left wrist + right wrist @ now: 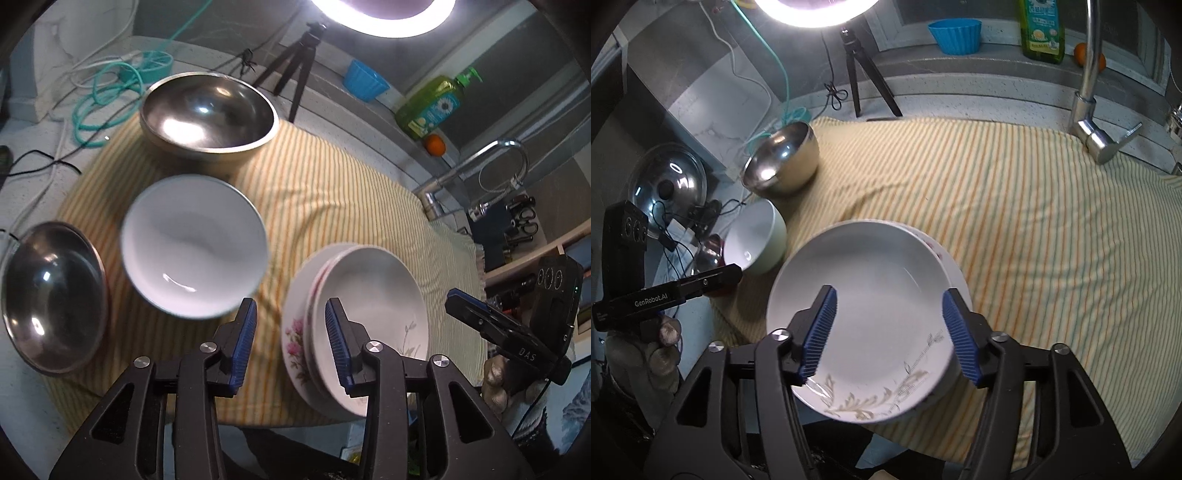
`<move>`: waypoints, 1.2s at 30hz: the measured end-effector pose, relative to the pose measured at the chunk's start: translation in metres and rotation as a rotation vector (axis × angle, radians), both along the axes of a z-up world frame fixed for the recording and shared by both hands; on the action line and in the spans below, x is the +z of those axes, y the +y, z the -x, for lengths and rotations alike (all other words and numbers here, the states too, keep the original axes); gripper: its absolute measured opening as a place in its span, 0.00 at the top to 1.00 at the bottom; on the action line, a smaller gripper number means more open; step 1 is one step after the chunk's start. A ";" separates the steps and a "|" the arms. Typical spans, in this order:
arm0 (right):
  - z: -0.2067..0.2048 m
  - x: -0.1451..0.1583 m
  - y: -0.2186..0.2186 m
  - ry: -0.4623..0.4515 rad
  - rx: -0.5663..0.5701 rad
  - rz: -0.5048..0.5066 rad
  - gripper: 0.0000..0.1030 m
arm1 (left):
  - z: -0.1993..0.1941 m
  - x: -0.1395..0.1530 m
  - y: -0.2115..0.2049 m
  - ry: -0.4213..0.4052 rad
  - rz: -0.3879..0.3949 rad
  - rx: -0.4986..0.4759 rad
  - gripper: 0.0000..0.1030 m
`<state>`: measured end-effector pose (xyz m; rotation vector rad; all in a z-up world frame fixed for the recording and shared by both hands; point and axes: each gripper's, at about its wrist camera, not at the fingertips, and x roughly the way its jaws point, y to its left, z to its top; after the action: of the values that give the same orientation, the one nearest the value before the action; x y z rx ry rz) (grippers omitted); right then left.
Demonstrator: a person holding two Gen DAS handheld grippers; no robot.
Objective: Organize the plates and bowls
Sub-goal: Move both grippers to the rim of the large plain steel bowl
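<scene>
Here the stacked plates [871, 295] lie under the parted right tongs [888, 332].

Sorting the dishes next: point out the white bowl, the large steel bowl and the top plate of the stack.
white bowl [194, 247], left wrist view, inner bottom.
large steel bowl [208, 110], left wrist view, inner wall.
top plate [882, 295], right wrist view, bare centre.

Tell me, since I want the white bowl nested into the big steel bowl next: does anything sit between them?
Nothing visible does. Only bare striped cloth lies between the white bowl and the big steel bowl behind it; the plate stack sits off to the side.
</scene>
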<state>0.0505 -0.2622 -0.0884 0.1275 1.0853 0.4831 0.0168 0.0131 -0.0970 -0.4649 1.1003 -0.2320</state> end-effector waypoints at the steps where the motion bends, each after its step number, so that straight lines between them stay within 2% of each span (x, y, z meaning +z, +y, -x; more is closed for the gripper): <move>1: -0.003 0.002 0.003 -0.005 0.003 -0.008 0.32 | -0.003 0.003 0.007 -0.008 -0.004 0.008 0.57; 9: -0.033 0.024 0.041 -0.053 0.030 -0.058 0.32 | -0.030 0.019 0.056 -0.051 -0.053 0.063 0.57; 13: -0.052 0.028 0.060 -0.055 0.033 -0.078 0.32 | -0.051 0.018 0.083 -0.055 -0.042 0.105 0.57; 18: -0.081 0.021 0.086 -0.003 0.028 -0.148 0.32 | -0.076 0.006 0.113 -0.019 -0.027 0.146 0.57; 26: -0.121 -0.002 0.125 0.055 0.017 -0.157 0.32 | -0.113 0.000 0.130 -0.028 -0.140 0.114 0.57; 29: -0.136 -0.010 0.138 0.066 0.013 -0.157 0.33 | -0.124 -0.005 0.134 -0.023 -0.128 0.094 0.65; 30: -0.141 -0.013 0.143 0.074 0.014 -0.157 0.35 | -0.128 -0.007 0.135 -0.017 -0.121 0.087 0.70; 31: -0.146 -0.016 0.147 0.084 0.015 -0.156 0.41 | -0.131 -0.009 0.136 -0.014 -0.120 0.086 0.72; 34: -0.156 -0.026 0.157 0.113 0.022 -0.151 0.53 | -0.138 -0.015 0.139 0.003 -0.099 0.079 0.73; 36: -0.161 -0.033 0.162 0.130 0.023 -0.145 0.56 | -0.141 -0.017 0.139 0.009 -0.083 0.071 0.74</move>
<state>0.2113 -0.0998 -0.1215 0.2774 1.1793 0.5809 0.1579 0.1521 -0.1140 -0.4303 1.0962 -0.1219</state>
